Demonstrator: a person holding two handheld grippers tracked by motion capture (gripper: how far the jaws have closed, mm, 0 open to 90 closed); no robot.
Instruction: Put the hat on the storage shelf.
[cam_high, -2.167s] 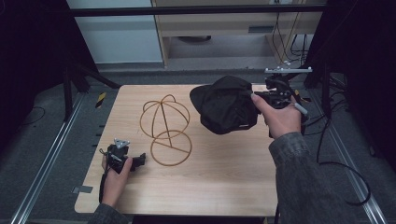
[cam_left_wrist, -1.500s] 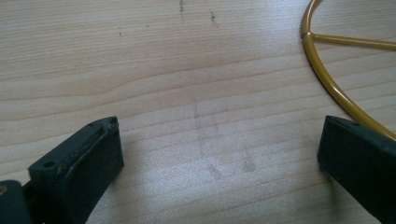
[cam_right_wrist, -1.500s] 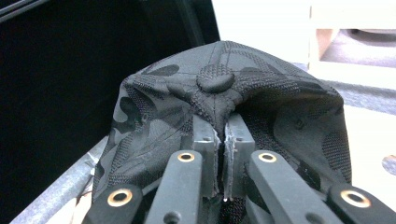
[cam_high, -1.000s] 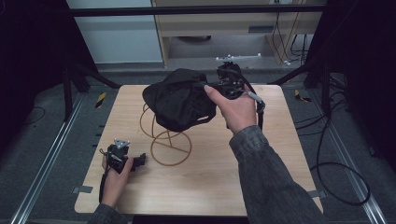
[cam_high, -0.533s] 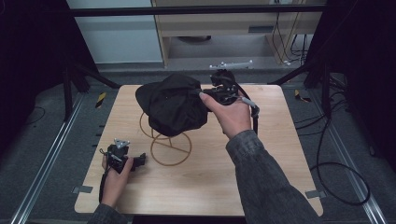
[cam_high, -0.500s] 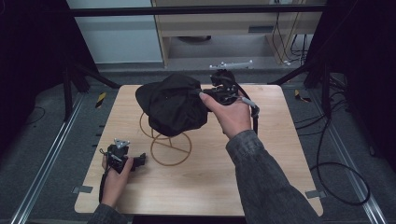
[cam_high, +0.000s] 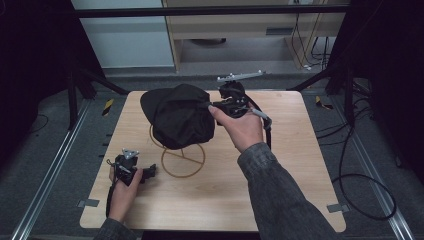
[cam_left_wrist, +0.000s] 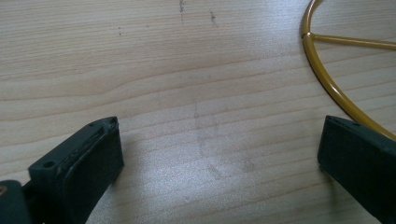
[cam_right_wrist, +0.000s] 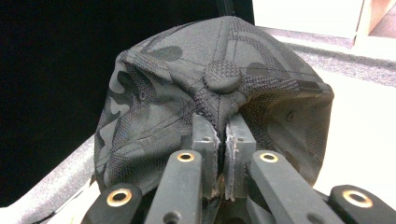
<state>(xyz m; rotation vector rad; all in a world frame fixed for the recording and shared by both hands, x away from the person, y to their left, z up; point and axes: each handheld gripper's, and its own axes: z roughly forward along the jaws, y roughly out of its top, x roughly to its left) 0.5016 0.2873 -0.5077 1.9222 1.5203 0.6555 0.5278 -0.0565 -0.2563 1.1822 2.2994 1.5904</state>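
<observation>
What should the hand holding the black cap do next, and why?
Probably lower the black cap a little onto the gold wire stand. The right gripper is shut on the cap's crown, and in the high view the cap sits over the stand's top.

No lettering, label, brand mark or number can be read anywhere. The black camouflage-patterned fabric cap (cam_right_wrist: 219, 98) bears only its woven pattern and a plain top button, and the pale wooden tabletop (cam_left_wrist: 187, 70) bears only grain and a few small dark specks.
</observation>
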